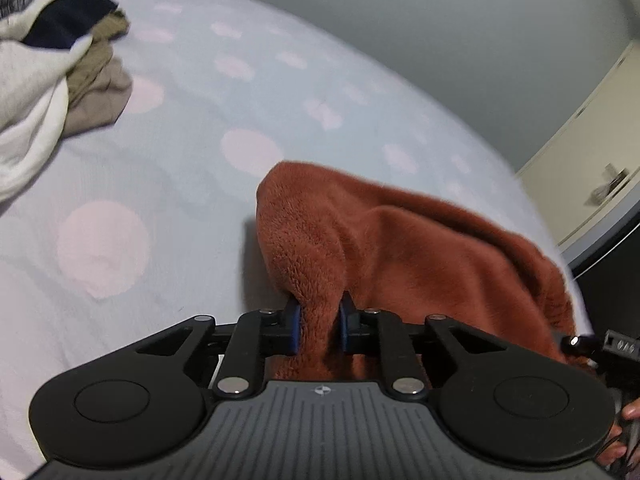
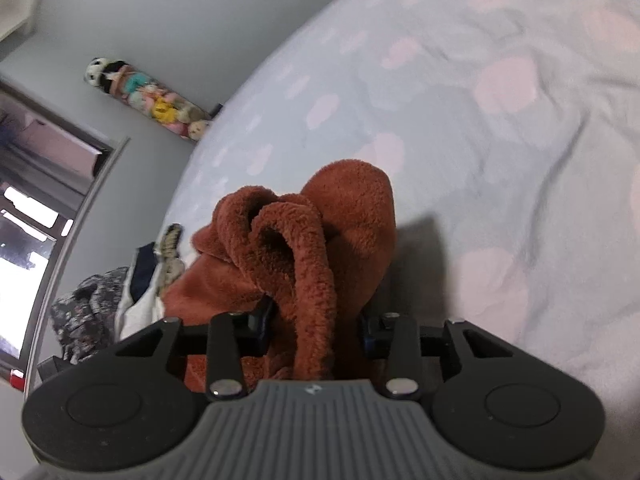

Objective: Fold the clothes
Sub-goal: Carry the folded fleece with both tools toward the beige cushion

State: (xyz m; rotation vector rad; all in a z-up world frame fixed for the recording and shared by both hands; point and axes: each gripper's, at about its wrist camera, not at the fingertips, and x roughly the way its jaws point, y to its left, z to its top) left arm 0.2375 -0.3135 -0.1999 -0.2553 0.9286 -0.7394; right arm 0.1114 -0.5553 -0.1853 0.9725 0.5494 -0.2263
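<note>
A rust-brown fleece garment (image 1: 420,248) lies bunched on the bed, partly lifted. In the left wrist view my left gripper (image 1: 320,328) is shut on a fold of its edge, and the blue pads (image 1: 296,326) press the fabric from both sides. In the right wrist view the same fleece garment (image 2: 352,200) rises in thick rolled folds. My right gripper (image 2: 316,328) is shut on a wide bunch of it that fills the gap between the fingers. The fabric hides most of both fingertips there.
The bed has a pale blue sheet (image 1: 180,140) with pink blotches. A pile of other clothes (image 1: 48,72) lies at its far left, also seen as clothes (image 2: 120,292) beside the window (image 2: 28,220). Stuffed toys (image 2: 152,100) line the wall. A cream cabinet (image 1: 600,152) stands at the right.
</note>
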